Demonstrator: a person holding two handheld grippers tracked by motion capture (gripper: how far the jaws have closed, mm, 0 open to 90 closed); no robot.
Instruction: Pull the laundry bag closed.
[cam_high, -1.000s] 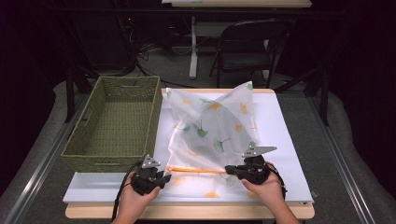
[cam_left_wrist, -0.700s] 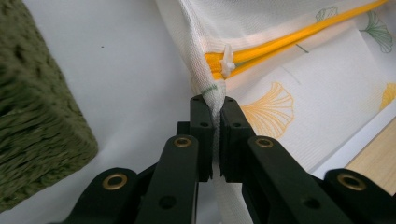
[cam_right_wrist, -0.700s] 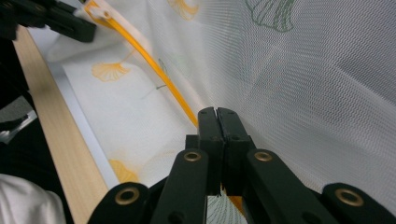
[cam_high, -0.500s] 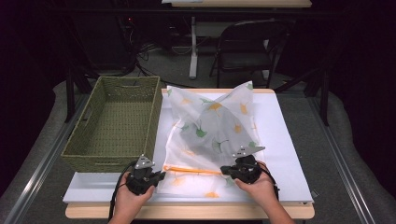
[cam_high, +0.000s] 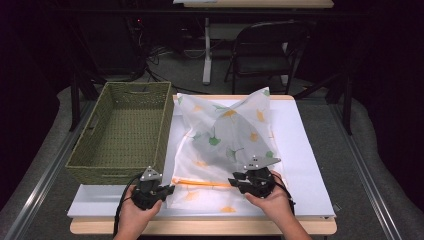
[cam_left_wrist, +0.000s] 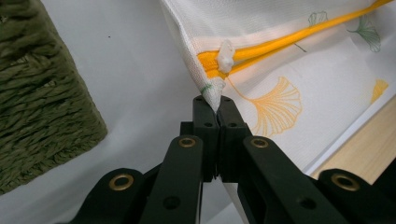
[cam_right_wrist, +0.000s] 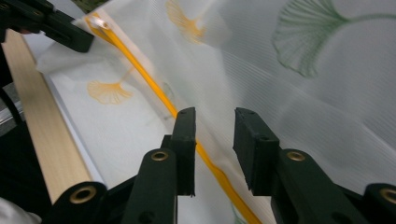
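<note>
White mesh laundry bag (cam_high: 227, 137) printed with yellow and green ginkgo leaves lies on the white surface (cam_high: 305, 150), its orange zipper (cam_high: 202, 183) along the near edge. The left tongs (cam_high: 167, 190) are clamped on the bag's near-left corner; that pinch looks thin, so a sharp pull could slip the mesh free. The right tongs (cam_high: 232, 180) stand apart astride the zipper, gripping nothing; closing off-line could catch loose mesh instead of the zipper. A green woven basket (cam_high: 122, 132) sits just beside the bag, close enough to snag a sideways swing.
</note>
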